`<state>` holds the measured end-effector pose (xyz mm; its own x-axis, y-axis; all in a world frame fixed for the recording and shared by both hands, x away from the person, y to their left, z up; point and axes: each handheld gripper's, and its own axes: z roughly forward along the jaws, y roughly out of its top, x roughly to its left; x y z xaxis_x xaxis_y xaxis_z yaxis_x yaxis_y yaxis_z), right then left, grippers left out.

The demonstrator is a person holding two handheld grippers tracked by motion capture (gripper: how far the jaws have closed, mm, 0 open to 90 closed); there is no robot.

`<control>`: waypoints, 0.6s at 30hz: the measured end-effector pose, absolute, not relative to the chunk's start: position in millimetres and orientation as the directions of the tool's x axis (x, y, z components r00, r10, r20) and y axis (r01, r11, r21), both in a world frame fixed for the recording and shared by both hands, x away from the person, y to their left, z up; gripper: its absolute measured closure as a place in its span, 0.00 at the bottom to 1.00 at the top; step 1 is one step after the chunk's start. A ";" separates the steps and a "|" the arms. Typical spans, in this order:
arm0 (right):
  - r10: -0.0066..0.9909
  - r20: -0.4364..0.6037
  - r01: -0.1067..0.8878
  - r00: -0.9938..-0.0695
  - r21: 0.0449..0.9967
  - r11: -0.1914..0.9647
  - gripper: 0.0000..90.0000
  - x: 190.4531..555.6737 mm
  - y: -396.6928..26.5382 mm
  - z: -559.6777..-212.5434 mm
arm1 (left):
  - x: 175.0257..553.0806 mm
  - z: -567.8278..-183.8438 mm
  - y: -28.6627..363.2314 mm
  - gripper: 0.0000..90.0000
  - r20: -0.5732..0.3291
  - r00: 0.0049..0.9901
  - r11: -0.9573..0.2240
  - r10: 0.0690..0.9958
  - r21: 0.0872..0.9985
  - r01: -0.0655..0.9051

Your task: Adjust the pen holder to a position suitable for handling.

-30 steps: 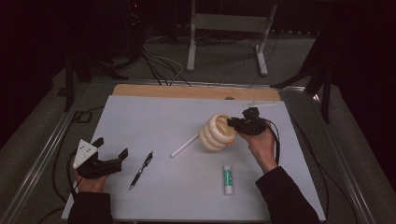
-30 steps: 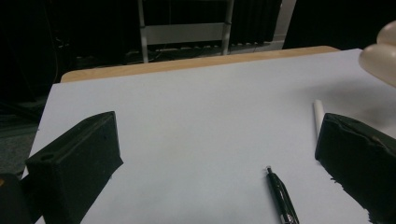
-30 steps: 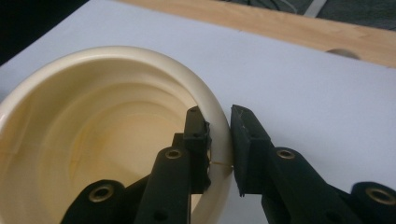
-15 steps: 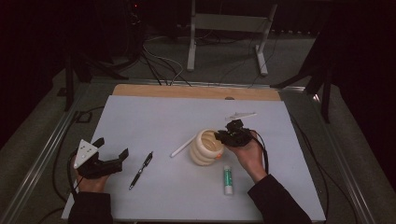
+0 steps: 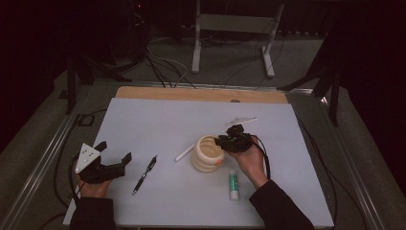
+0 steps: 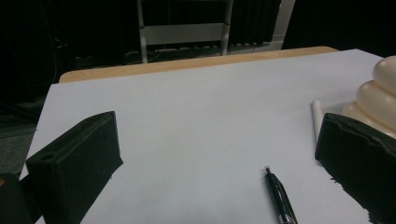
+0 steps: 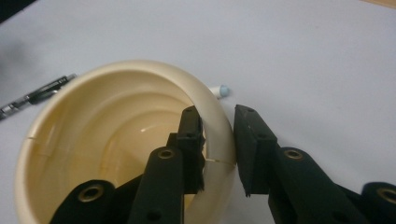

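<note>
High view, from the bottom edge upward: two dark sleeves come in, each hand holding a black gripper over the pale lilac sheet-covered surface [image 5: 158, 120]. At lower left the left gripper [image 5: 115, 155] rests near the sheet's edge, a grey three-cornered plate on top, its jaws spread wide with nothing between them. Just right of it lies a black ballpoint pen [image 5: 144, 174], slanted. Lower centre-right, a small white tube with a green label [image 5: 233, 184] lies upright in the frame, just below the right hand.

Above that tube, at the middle of the frame, stands the cream ribbed plastic cup [image 5: 207, 153], built of stacked rounded rings, mouth upward, resting on the surface. The right gripper [image 5: 221, 142] reaches it from the right side. Right gripper view shows one jaw inside the cup [image 7: 116, 154] and the other outside, the rim's wall between them; the inner pad lies against the wall while a narrow gap shows at the outer pad, and the jaws have just been opening slightly. A white stick with a pale blue tip [image 7: 219, 90] lies just beyond the cup.

Left gripper view puts the pen [image 6: 280, 198] at bottom centre and the cup [image 6: 378, 100] at the right edge. Farther up, a wooden strip [image 5: 201, 94] borders the sheet, with metal stand legs [image 5: 230, 38] beyond.
</note>
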<state>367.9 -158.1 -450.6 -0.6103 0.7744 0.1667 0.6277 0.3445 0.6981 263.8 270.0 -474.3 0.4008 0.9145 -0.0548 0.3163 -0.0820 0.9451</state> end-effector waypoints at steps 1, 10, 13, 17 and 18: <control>0.769 0.195 0.633 -0.609 0.704 0.322 0.76 369.4 -158.2 -451.7 | 263.8 -474.3 270.0 0.01 -0.055 0.400 -0.082 0.915 0.945 0.316; 0.761 0.216 0.590 -0.611 0.766 0.256 0.47 369.2 -158.5 -450.5 | 263.6 -474.2 270.9 0.01 -0.055 0.399 -0.082 0.915 0.945 0.318; 0.764 0.206 0.566 -0.611 0.789 0.239 0.39 367.4 -160.1 -447.1 | 263.6 -474.1 270.9 0.01 -0.054 0.400 -0.083 0.915 0.944 0.318; 0.785 0.191 0.520 -0.589 0.834 0.187 0.12 363.3 -166.0 -439.4 | 263.3 -473.6 270.2 0.01 -0.044 0.399 -0.094 0.916 0.943 0.319; 0.785 0.191 0.520 -0.589 0.834 0.187 0.12 363.3 -166.0 -439.4 | 263.3 -473.6 270.2 0.01 -0.044 0.399 -0.094 0.916 0.943 0.319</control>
<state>363.3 -166.0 -439.4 -0.5888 0.7855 0.1906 0.5197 0.1873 0.8335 263.3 270.2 -473.6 0.3995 0.9157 -0.0435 0.3188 -0.0942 0.9431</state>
